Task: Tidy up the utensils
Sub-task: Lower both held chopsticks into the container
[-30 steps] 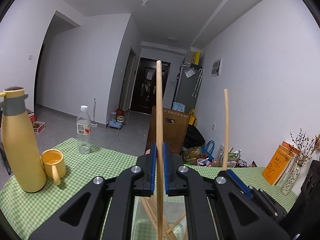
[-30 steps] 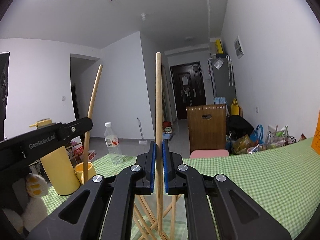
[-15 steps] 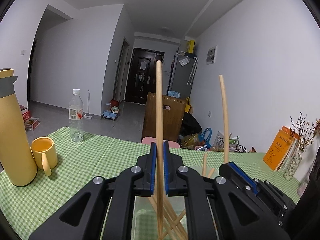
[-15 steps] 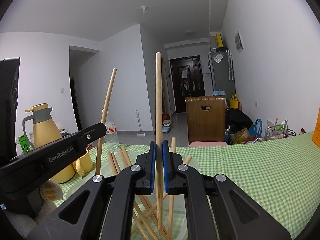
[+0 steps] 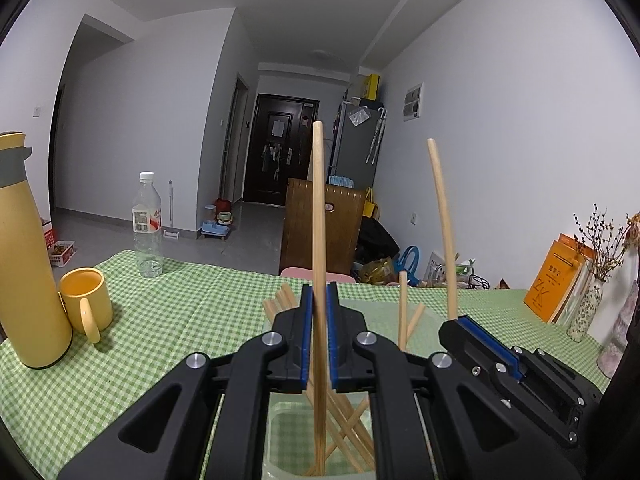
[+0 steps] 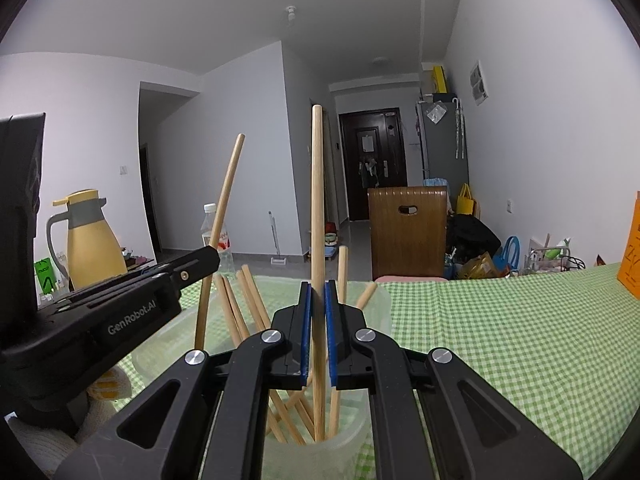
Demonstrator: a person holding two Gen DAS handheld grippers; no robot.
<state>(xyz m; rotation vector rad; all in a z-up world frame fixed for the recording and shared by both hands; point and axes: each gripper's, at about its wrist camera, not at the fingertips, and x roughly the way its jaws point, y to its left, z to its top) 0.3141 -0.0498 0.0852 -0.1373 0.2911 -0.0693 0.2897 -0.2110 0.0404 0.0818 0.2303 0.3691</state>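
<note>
In the left wrist view my left gripper [image 5: 319, 336] is shut on an upright wooden chopstick [image 5: 318, 220], whose lower end dips into a clear plastic container [image 5: 276, 436] holding several chopsticks. My right gripper [image 5: 454, 322] shows beside it on the right, gripping a second chopstick [image 5: 440, 220]. In the right wrist view my right gripper [image 6: 317, 332] is shut on its chopstick [image 6: 317, 200], which reaches down inside the container [image 6: 380, 300]. There the left gripper [image 6: 212, 258] comes in from the left with its chopstick [image 6: 226, 192] slanting over the container.
On the green checked tablecloth [image 5: 180, 320] stand a yellow thermos [image 5: 28, 260], a yellow mug [image 5: 84, 300] and a water bottle [image 5: 147, 224] at the left. Orange books [image 5: 560, 280] and a vase [image 5: 584, 308] stand at the right. A wooden chair back [image 5: 340, 224] rises behind the table.
Both grippers have sunk with their chopsticks toward the container. The container's chopsticks now rise into view around the jaws.
</note>
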